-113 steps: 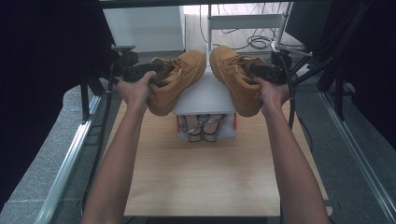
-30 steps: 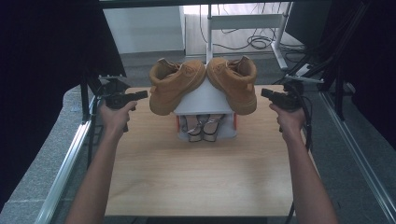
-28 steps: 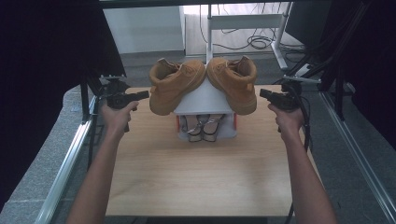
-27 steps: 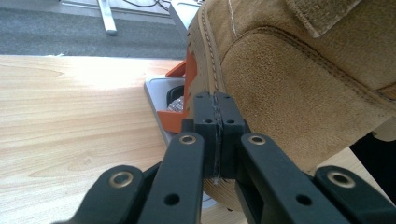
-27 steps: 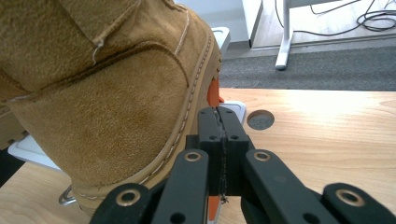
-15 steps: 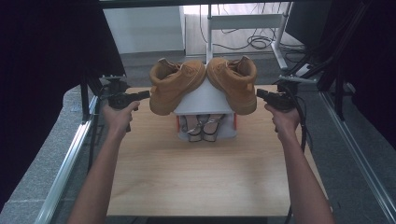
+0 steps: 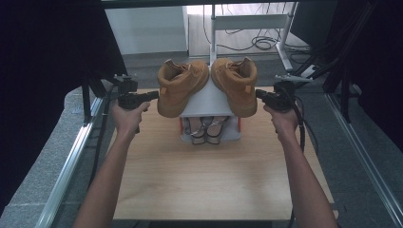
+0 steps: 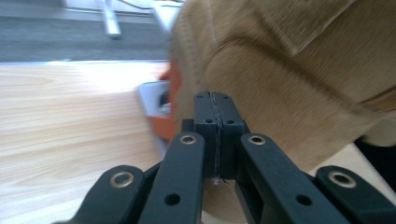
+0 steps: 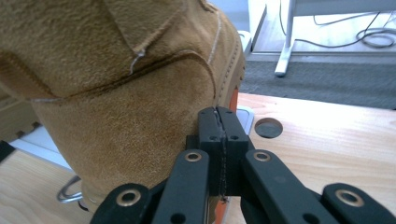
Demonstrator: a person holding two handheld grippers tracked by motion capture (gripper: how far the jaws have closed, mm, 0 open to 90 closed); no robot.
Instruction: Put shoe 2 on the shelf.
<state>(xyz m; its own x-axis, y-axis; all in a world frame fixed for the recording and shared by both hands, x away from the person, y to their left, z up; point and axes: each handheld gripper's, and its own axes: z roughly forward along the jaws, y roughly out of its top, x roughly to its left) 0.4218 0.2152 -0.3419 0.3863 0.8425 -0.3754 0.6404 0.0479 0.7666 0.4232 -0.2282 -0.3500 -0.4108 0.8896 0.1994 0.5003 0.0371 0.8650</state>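
From the high view, two tan suede boots, the left boot (image 7: 181, 88) and the right boot (image 7: 236, 85), leaned toe-down on a white rack (image 7: 207, 102) at the wooden table's (image 7: 204, 180) far end. The left gripper (image 7: 148, 96) and right gripper (image 7: 259, 93) flanked them, empty.

The left gripper view showed jaws pressed together beside fuzzy tan suede.

The right gripper view showed jaws likewise closed, near stitched seams.

Light wood worktop (image 7: 199, 180), mostly bare. White shoe rack (image 7: 207, 97) with orange trim sits at its far middle edge. Two tan boots (image 7: 183, 85) rest on the rack top; sandals (image 7: 205, 130) sit inside, below.
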